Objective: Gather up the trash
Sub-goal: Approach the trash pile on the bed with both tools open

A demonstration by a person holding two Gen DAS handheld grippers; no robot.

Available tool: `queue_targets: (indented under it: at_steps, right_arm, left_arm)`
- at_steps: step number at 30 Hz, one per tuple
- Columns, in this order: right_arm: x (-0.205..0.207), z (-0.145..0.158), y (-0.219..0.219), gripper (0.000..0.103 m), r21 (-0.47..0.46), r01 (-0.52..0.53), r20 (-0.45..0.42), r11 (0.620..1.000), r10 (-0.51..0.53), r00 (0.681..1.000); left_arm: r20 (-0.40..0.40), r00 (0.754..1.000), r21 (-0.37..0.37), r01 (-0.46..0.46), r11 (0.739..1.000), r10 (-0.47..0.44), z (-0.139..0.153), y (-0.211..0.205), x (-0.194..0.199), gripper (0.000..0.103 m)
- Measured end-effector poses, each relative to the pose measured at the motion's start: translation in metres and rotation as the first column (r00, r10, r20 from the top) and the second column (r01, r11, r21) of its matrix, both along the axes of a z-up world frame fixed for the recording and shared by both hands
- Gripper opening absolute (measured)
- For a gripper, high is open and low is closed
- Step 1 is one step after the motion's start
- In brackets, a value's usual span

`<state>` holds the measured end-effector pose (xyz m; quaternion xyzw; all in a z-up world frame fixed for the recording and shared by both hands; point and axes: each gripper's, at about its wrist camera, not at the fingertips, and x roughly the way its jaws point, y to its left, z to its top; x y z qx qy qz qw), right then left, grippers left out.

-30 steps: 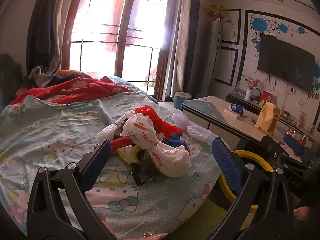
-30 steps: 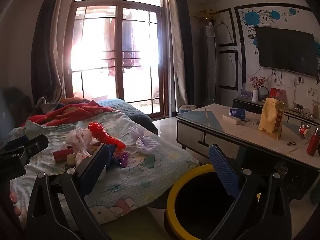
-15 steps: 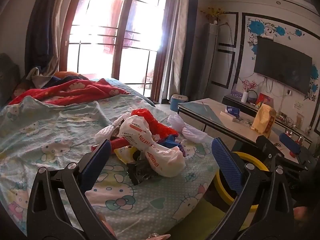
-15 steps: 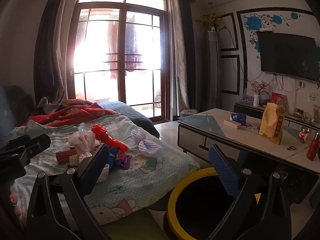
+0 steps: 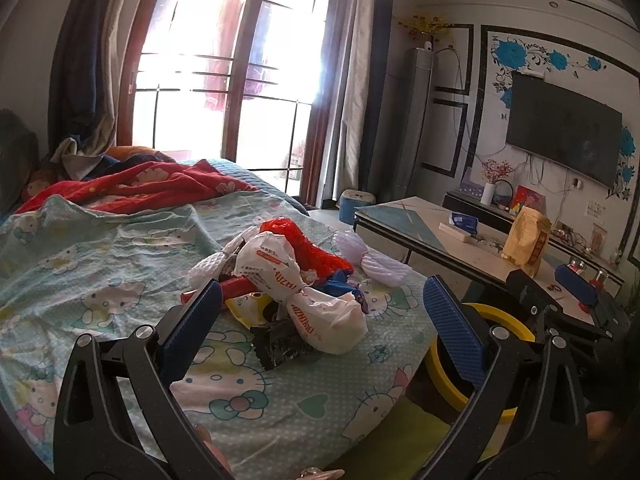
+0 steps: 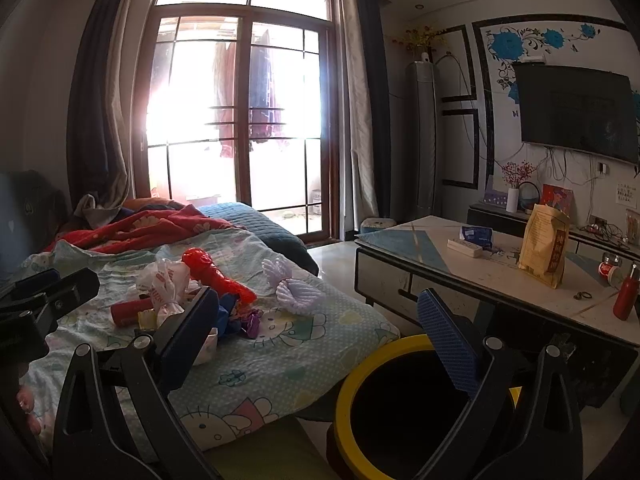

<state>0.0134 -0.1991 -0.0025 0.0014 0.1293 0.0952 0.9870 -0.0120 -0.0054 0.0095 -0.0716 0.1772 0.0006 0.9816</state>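
left wrist: left gripper [image 5: 320, 320] (jaws apart) faces white bag [image 5: 304, 288].

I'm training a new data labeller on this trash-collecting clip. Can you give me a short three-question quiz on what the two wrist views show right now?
1. True or false: the left gripper is shut on the white plastic bag.
2. Multiple choice: where does the bin with the yellow rim stand? A) on the bed B) on the floor between the bed and the low table C) on the low table
3. Fill in: the trash pile lies on a sheet printed with ____ cartoons.

Key
1. False: both the left gripper and the right gripper are open and hold nothing.
2. B
3. Hello Kitty
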Motion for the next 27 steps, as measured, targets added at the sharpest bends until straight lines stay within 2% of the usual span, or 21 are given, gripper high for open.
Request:
queue_targets:
  at_steps: [27]
  right_arm:
    - [0.0003, -0.0005, -0.0008, 0.097, 0.005, -0.001, -0.005, 1.0, 0.001, 1.0]
  left_arm:
    - [-0.001, 1.0, 0.007, 0.002, 1.0, -0.002, -0.0034, -0.0018, -0.0012, 0.092]
